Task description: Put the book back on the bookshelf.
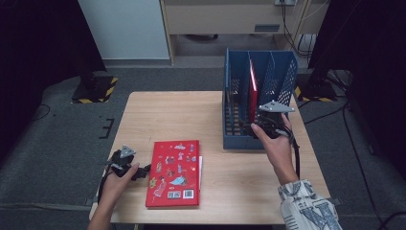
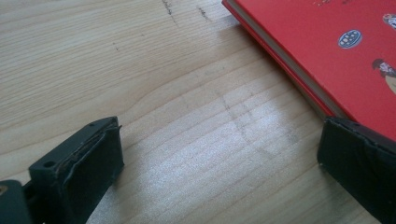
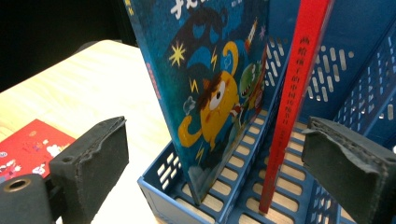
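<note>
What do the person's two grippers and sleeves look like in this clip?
Both the left gripper and the right gripper are black, each topped with a grey three-cornered plate and trailing a black cable. Their jaws carry worn dark foam pads. The right arm wears a white patterned sleeve.

Work surface: a light wood-grain counter (image 1: 191,115), rectangular, with faint dark scuff marks visible in the left gripper view. Floor: grey carpet (image 1: 62,143) on all sides of the counter. Two stand bases with yellow-and-black hazard striping (image 1: 95,91) rest on the carpet, one left of the far edge and one right. Black curtains (image 1: 38,38) hang at both sides. Rear: a white panel (image 1: 127,28) adjoins a beige cabinet (image 1: 220,17). Black cables (image 1: 297,28) hang at the rear right and trail across the floor.
</note>
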A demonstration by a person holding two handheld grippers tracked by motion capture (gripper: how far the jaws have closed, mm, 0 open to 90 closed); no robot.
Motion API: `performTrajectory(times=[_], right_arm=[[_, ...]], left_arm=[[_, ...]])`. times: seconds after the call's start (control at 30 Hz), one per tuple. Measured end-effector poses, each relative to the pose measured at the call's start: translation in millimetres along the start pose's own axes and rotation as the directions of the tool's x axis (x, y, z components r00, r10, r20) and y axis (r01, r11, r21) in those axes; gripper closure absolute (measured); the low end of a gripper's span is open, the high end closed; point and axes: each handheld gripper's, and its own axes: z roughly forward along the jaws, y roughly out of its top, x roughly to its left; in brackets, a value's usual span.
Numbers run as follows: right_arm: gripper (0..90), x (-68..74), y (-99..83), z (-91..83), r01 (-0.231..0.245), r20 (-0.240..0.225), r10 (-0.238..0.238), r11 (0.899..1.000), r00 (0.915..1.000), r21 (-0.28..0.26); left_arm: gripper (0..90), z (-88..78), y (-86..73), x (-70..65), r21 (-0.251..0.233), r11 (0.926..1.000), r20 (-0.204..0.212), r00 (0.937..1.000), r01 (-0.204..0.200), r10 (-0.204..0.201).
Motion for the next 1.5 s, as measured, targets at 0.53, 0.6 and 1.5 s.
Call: performTrajectory(times=[0.53,0.6,1.5], right_arm=[[8.2,16.1,-16.5,-2.6,-0.009,-0.057,0.01,1.0,0.9983,0.007],[8.2,18.9,-18.1,-2.5,0.0,-0.059,0.001,1.0,0.9982,0.006],[8.3,69.0,-35.7,11.8,0.087,-0.171,-0.075,0.994,0.9825,0.063]], left_arm=[[0.0,0.0,0.0,0.0,0.0,1.0,0.0,1.0,0.0,0.0],[0.0,0.0,0.0,0.0,0.0,1.0,0.0,1.0,0.0,0.0],[0.0,0.0,0.0,-0.1,0.0,1.0,-0.001,1.0,0.001,-0.001]])
